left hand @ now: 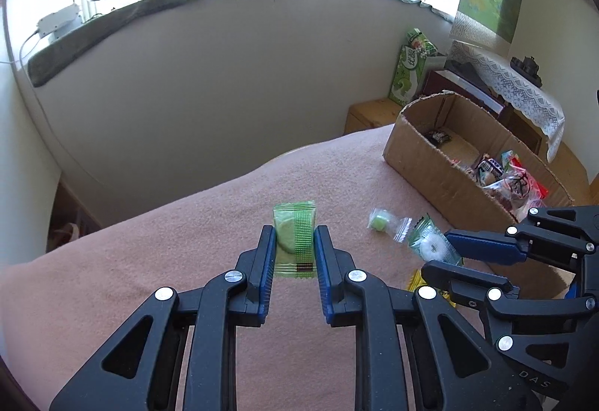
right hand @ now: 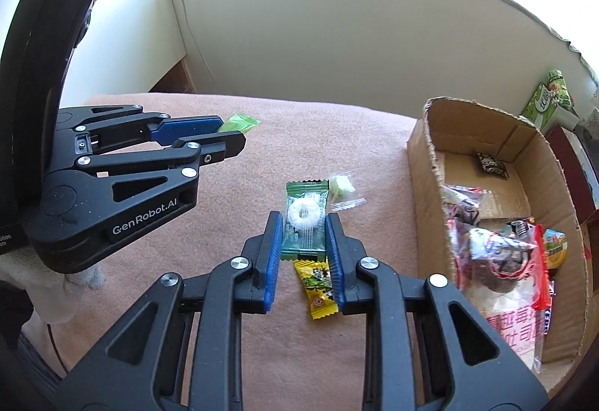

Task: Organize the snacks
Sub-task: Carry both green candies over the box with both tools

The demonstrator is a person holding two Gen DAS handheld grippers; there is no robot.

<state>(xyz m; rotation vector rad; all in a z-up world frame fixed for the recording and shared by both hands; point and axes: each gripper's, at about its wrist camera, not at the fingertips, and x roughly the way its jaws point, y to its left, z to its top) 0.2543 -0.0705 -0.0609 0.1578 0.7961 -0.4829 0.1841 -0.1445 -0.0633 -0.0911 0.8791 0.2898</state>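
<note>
Evidently both grippers are set for a grasp: the left gripper (left hand: pixel 294 250) straddles the light-green packet (left hand: pixel 294 240) on the pink-covered counter (left hand: pixel 149 261), jaws apart and just beside its edges, while the right gripper (right hand: pixel 303 242) brackets the dark-green ring-candy wrapper (right hand: pixel 305 220), also not yet clamped. Closing squarely on each wrapper's flat sides, without catching the yellow candy (right hand: pixel 318 285) below, looks wise before carrying them to the cardboard box (right hand: pixel 423 164). Both point forward, low, side by side.
</note>
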